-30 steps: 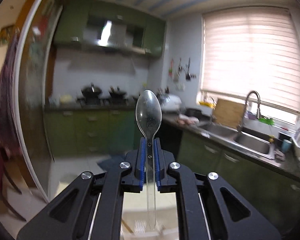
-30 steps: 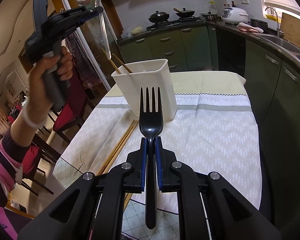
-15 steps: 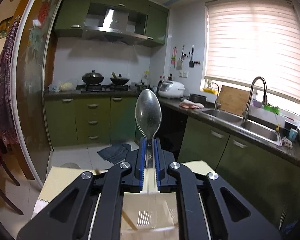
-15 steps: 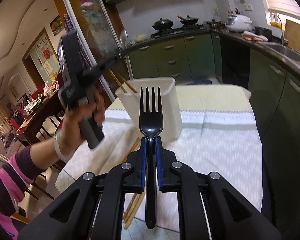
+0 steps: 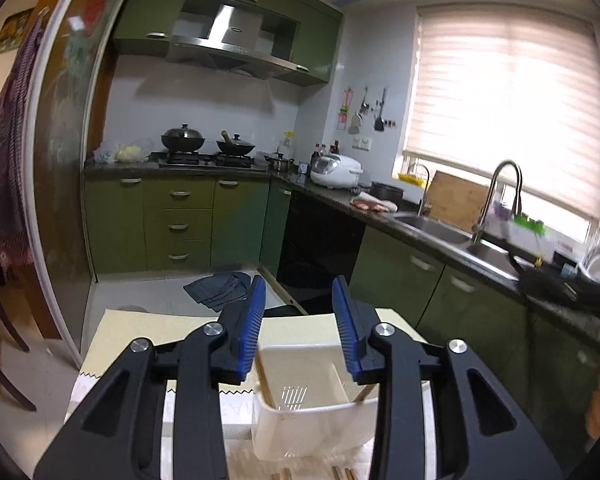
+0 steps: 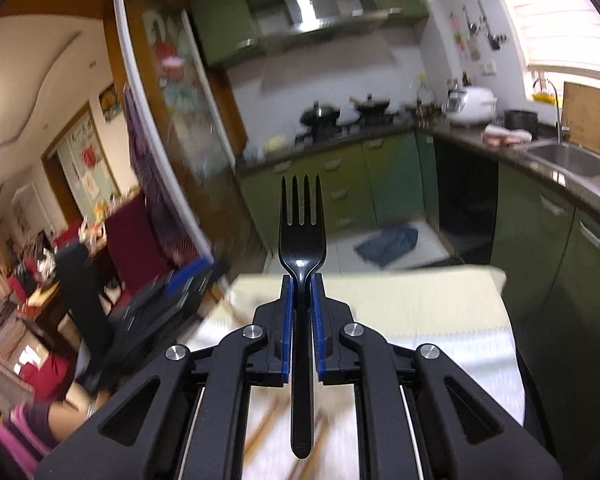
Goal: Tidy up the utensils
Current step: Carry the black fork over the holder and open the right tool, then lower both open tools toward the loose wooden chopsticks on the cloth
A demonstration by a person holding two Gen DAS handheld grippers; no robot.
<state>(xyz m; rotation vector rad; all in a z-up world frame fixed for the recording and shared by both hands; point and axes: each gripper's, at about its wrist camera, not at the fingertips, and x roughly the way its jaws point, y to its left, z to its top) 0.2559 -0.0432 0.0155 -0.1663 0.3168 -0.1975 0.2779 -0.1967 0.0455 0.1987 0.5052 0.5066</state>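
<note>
The left tool (image 5: pixel 299 322), black with blue ribbed pads (image 5: pixel 253 319), points slightly downward; its jaws are opening and nothing sits between them. The right tool (image 6: pixel 301 312) of the same build has its blue pads (image 6: pixel 287 322) pressed on the neck of a black plastic fork (image 6: pixel 302 240), tines forward. A hand (image 6: pixel 66 416) in a pink-striped sleeve (image 6: pixel 16 436) shows blurred at the lower left of the right wrist view.

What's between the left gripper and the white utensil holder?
Nothing: in the left wrist view, the left gripper, opening and empty, hangs over the white utensil holder.
</note>
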